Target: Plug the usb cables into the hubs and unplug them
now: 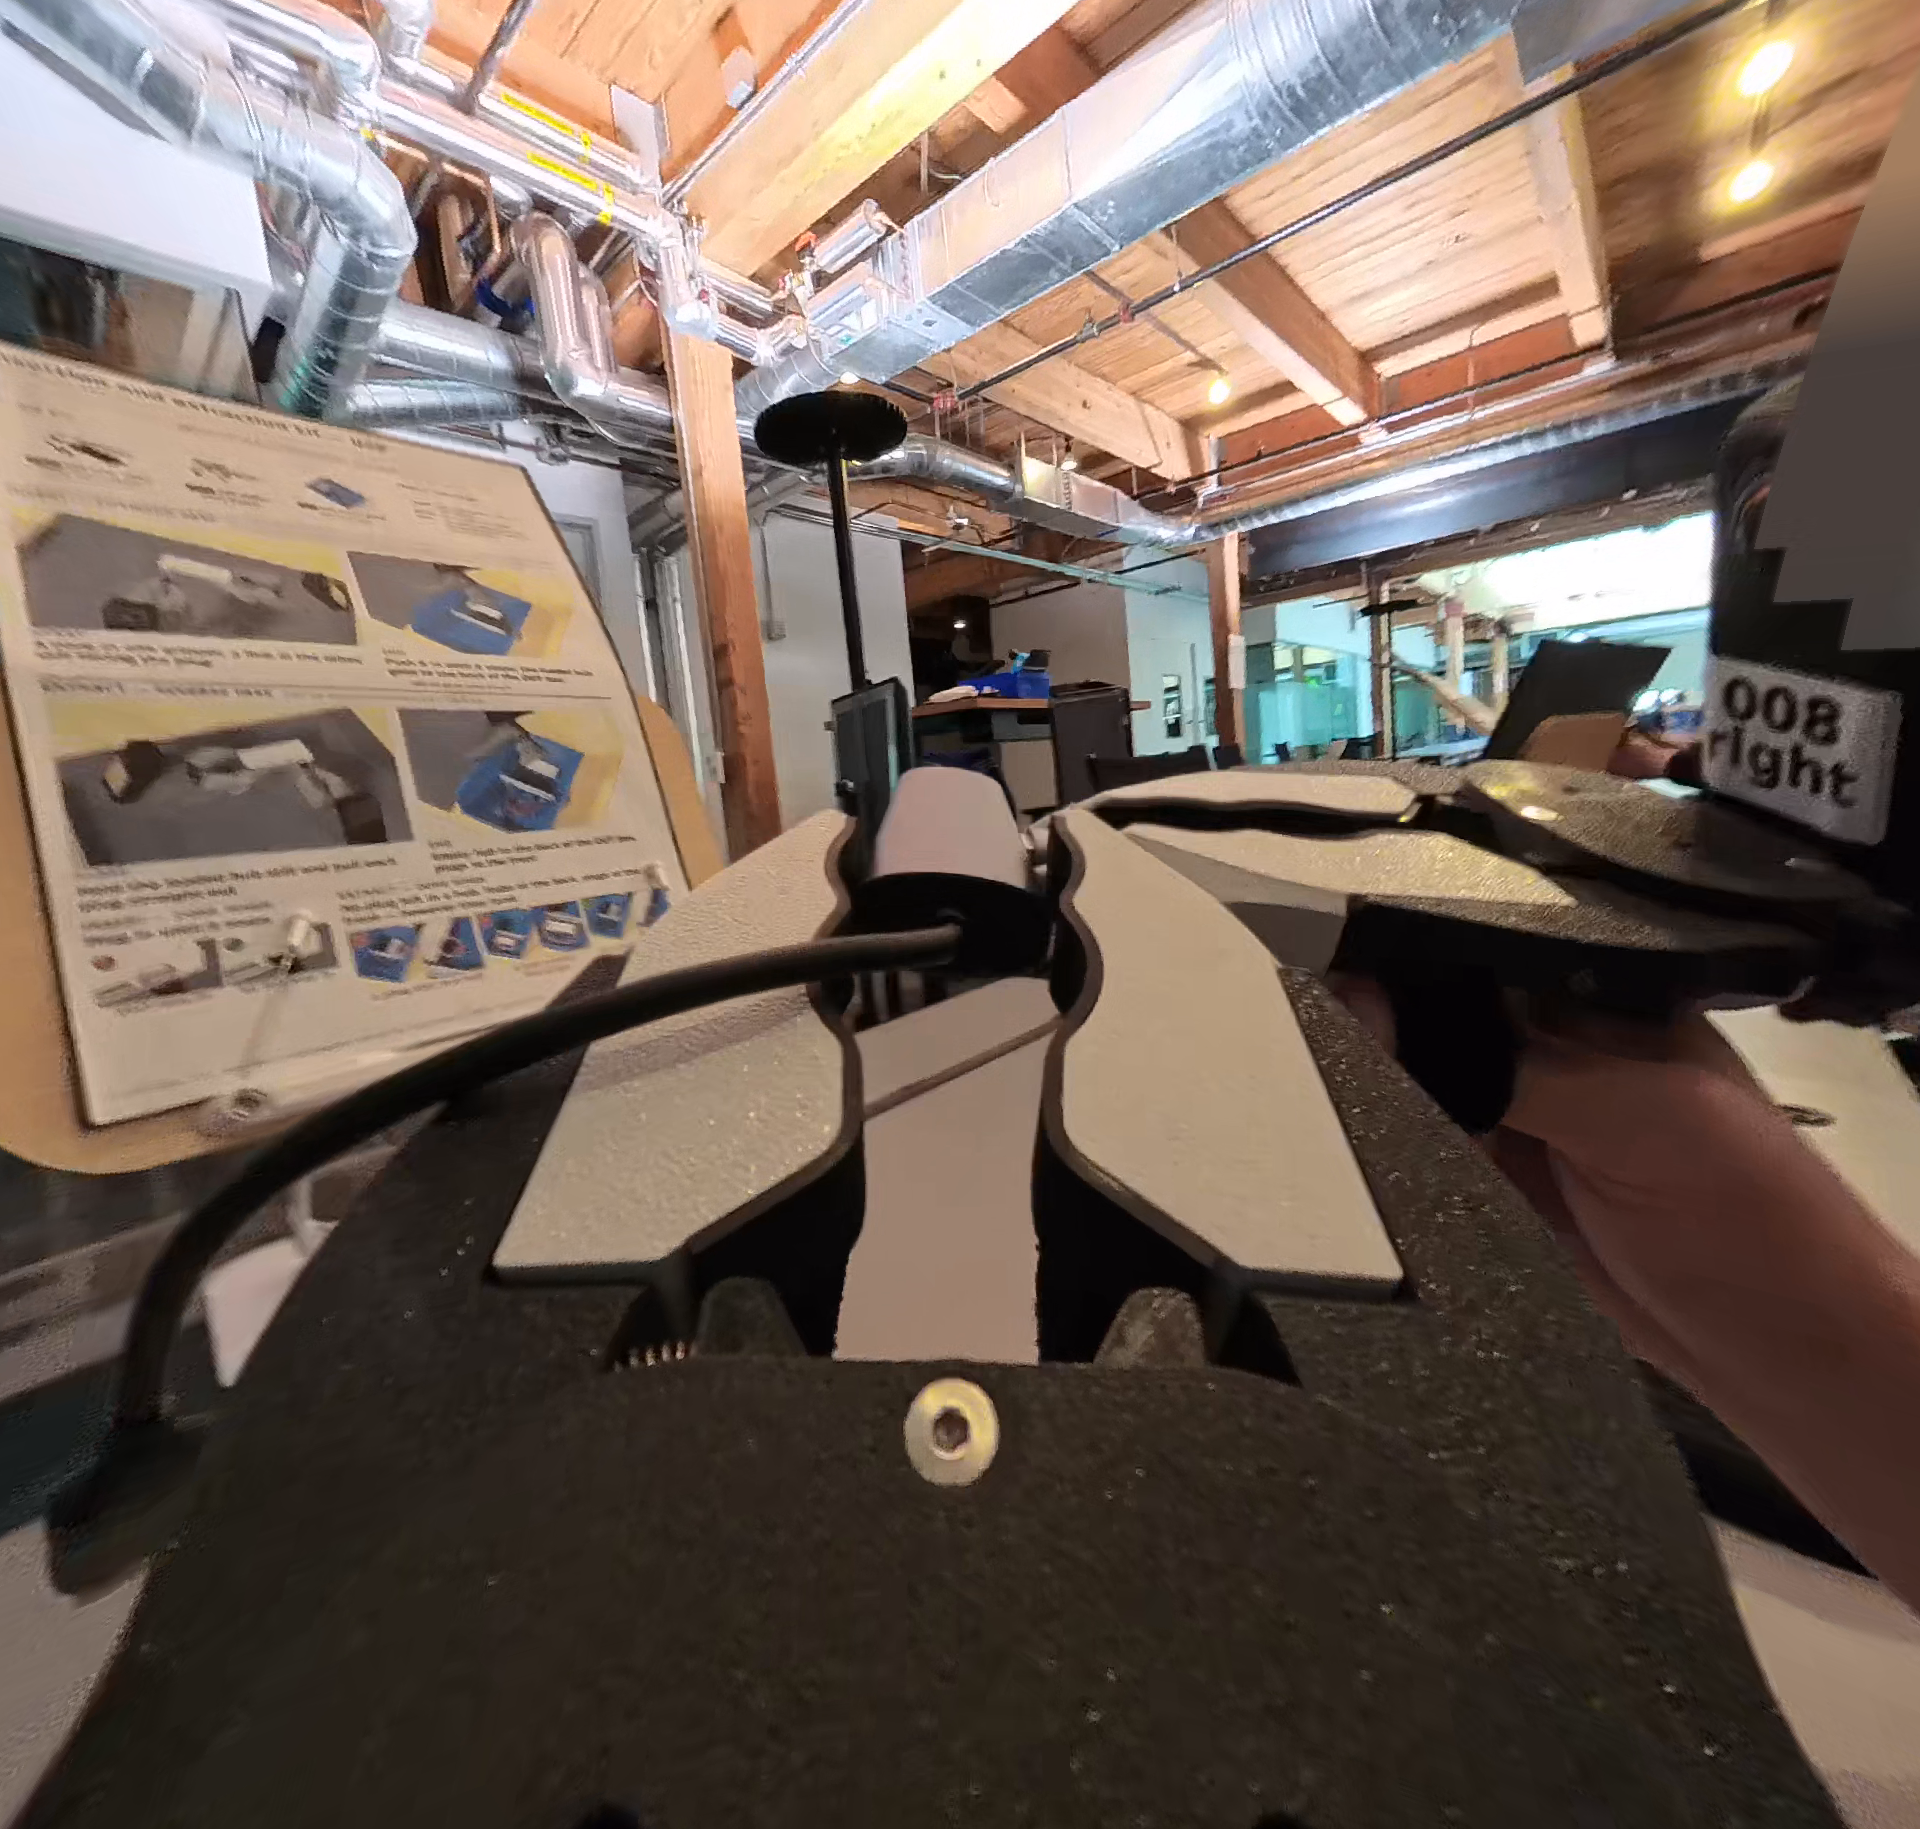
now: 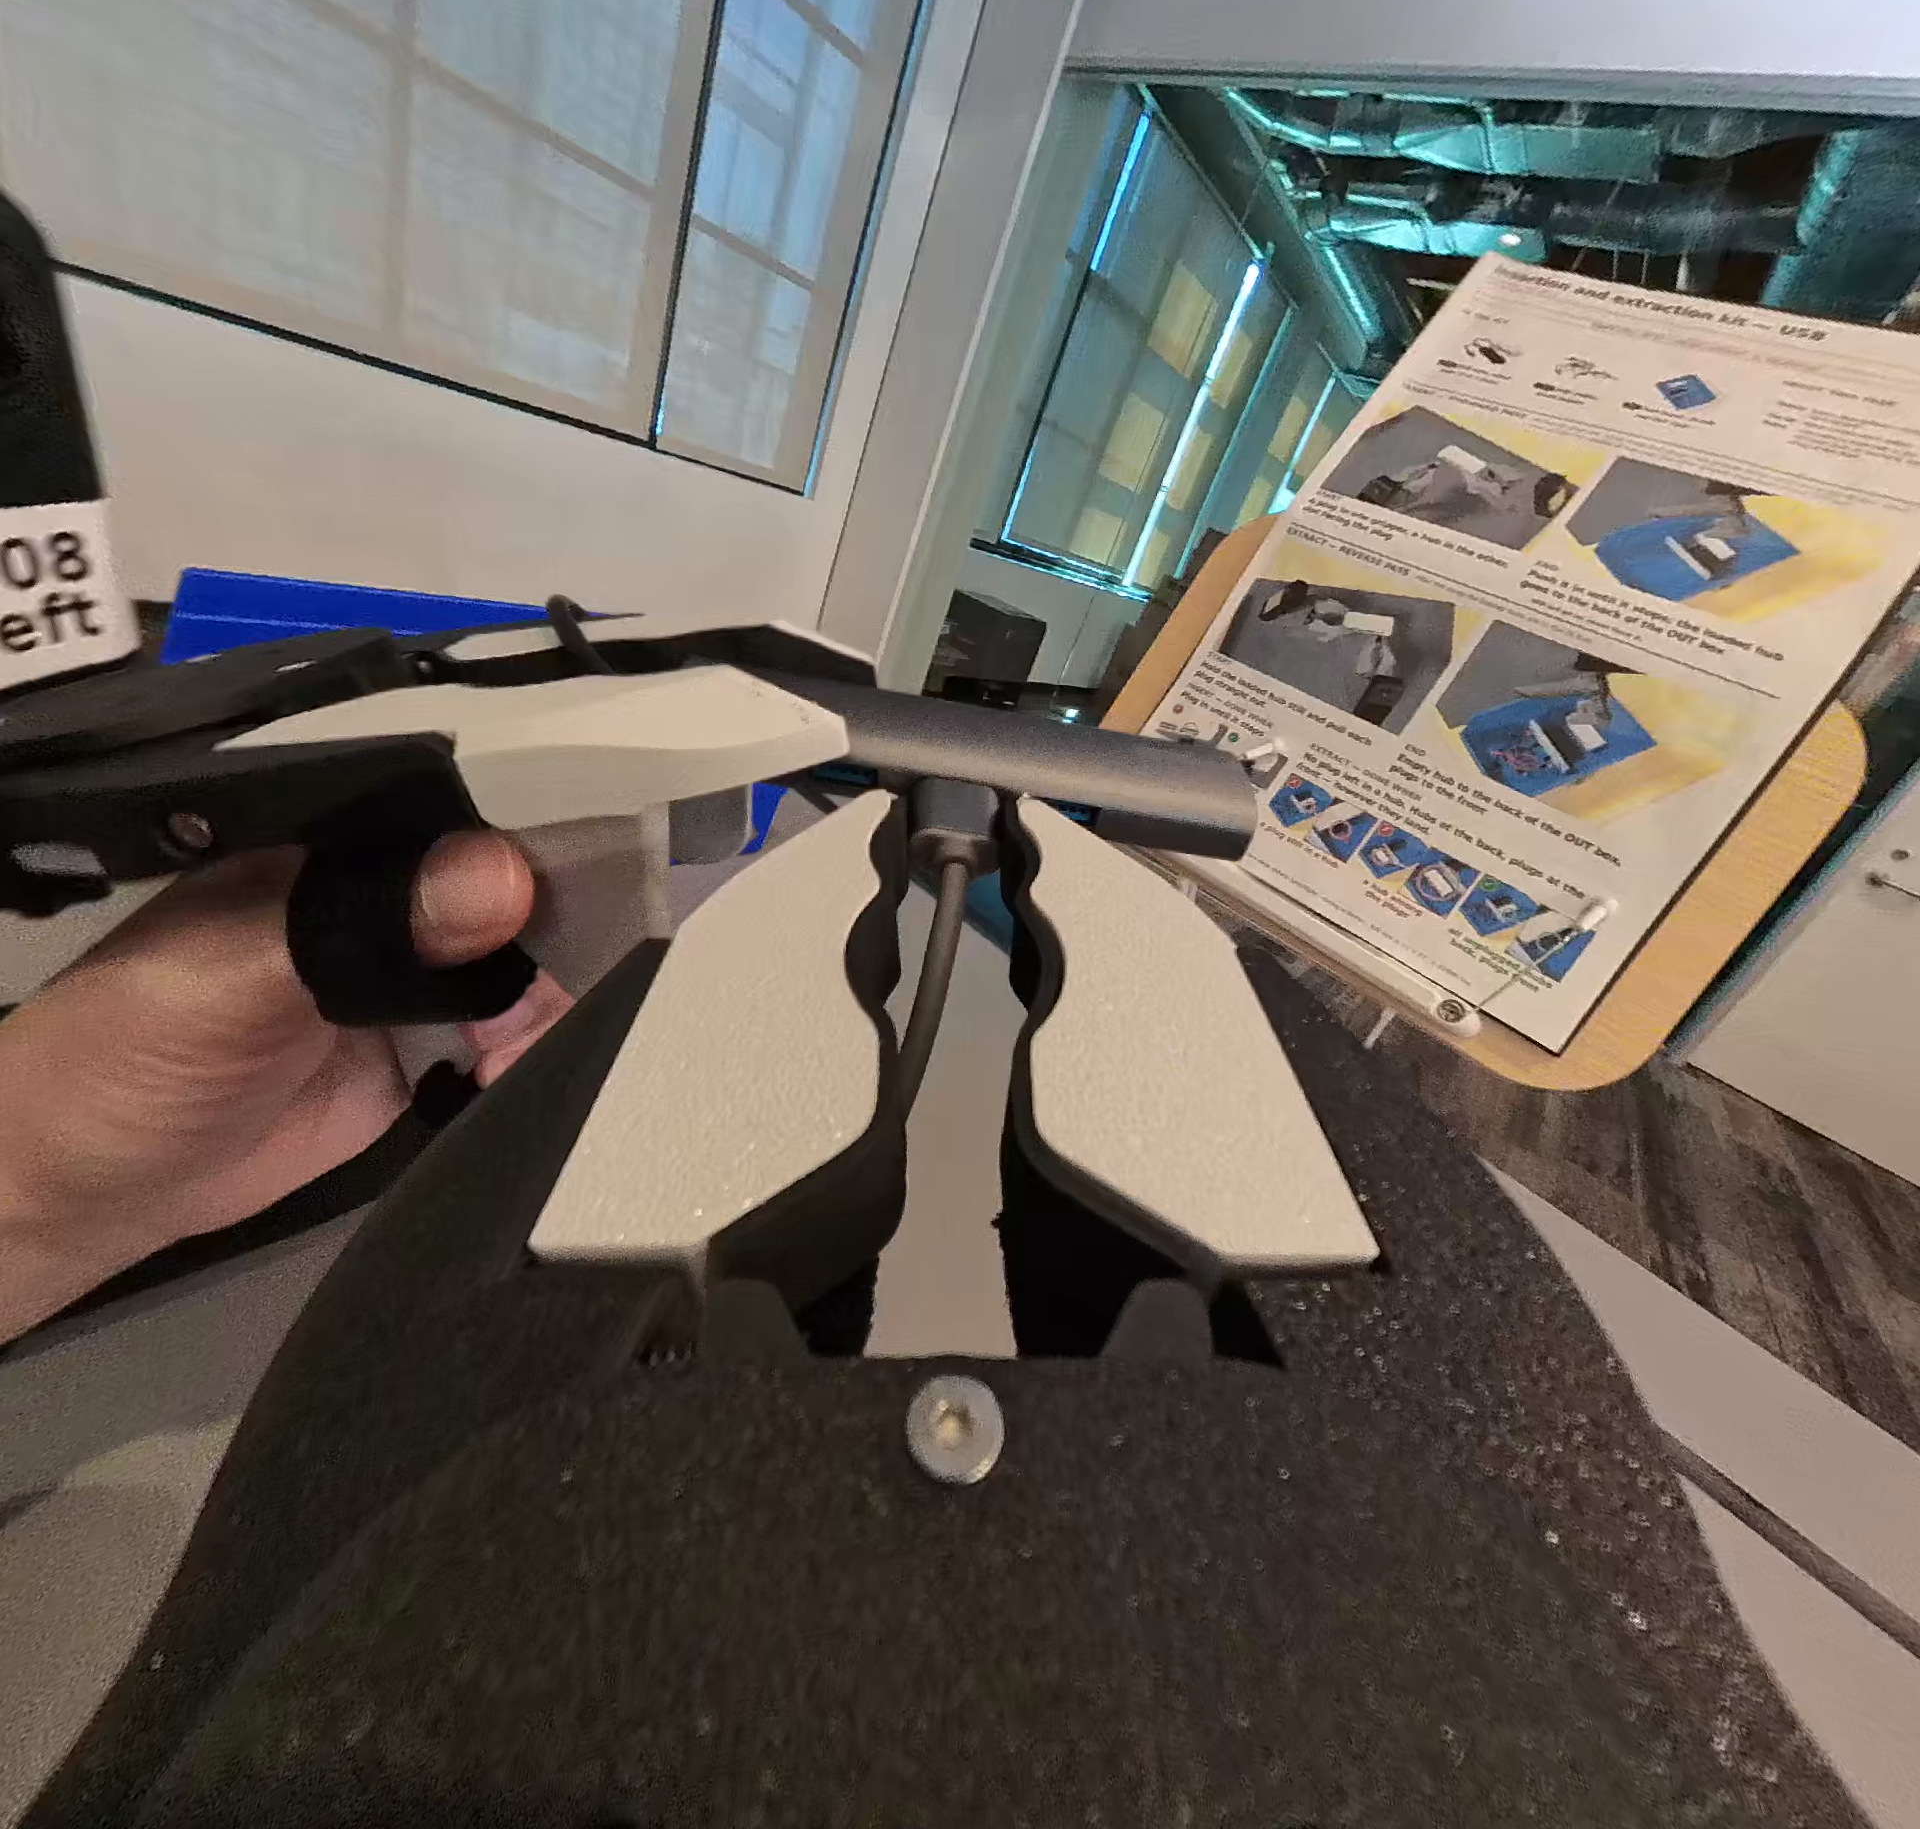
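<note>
Right gripper: its two grey fingers are closed tightly on the dark plug of a usb cable; the cable runs back between the fingers toward the camera.
Plug and hub: the plug's front end meets the long side of a dark grey bar-shaped hub; I cannot tell how deep it sits in the port.
Left gripper: its fingers are pressed onto one end of the hub, which appears here as a pale rounded block standing up between the tips. In the right wrist view this gripper comes in from the left, and the hub sticks out of it to the right, nearly level.
Hub cable: a black cord leaves the hub end at the left fingertip and curves down to the left.
Hands: one hand holds the handle of the left gripper; another hand holds the right gripper, which crosses from the right side.
Behind: an instruction sheet on a wooden board stands tilted; the same sheet is at the left in the left wrist view.
Far: a blue box behind the left gripper.
</note>
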`<act>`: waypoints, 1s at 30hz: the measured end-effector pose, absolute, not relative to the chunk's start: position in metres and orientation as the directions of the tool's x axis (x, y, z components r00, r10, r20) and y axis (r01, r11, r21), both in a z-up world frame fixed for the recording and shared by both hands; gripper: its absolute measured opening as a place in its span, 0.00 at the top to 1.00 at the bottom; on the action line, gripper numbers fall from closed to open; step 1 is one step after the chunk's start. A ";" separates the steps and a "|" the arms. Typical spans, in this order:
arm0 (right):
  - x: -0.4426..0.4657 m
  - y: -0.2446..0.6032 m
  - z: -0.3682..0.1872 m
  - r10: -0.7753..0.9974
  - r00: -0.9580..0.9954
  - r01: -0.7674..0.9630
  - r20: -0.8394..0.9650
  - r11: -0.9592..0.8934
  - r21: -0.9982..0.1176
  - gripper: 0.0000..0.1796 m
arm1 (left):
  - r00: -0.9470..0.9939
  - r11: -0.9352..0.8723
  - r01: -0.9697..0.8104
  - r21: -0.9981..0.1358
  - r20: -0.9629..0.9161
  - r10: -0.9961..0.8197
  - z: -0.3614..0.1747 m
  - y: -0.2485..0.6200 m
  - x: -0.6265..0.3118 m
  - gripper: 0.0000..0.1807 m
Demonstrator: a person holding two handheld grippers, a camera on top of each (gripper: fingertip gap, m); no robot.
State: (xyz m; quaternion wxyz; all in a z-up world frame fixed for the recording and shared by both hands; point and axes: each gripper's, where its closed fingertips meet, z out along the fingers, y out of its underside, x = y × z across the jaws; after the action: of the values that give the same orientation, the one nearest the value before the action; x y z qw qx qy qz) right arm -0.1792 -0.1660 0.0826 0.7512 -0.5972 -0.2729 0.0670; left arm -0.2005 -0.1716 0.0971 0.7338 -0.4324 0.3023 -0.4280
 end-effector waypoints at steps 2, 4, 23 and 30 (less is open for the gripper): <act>-0.178 -0.165 0.080 0.428 0.832 0.248 0.354 0.286 -0.926 0.91 | 0.398 0.191 0.380 -0.905 -0.026 -0.917 0.094 -0.171 -0.197 0.80; -0.176 -0.166 0.079 0.416 0.820 0.283 0.393 0.302 -0.910 0.91 | 0.385 0.179 0.346 -0.921 -0.035 -0.922 0.089 -0.169 -0.191 0.79; -0.179 -0.166 0.079 0.490 0.818 0.171 0.303 0.295 -0.940 0.87 | 0.489 0.314 0.275 -0.908 -0.149 -0.859 0.090 -0.170 -0.197 0.81; -0.185 -0.168 0.081 0.558 0.801 0.075 0.217 0.266 -0.961 0.91 | 0.513 0.351 0.298 -0.888 -0.161 -0.843 0.091 -0.173 -0.198 0.81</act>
State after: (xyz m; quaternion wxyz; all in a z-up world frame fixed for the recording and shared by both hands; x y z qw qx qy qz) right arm -0.1846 -0.1679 0.0811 0.7480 -0.5839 -0.2712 0.1615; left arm -0.1980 -0.1730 0.0915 0.7575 -0.4277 0.3188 -0.3764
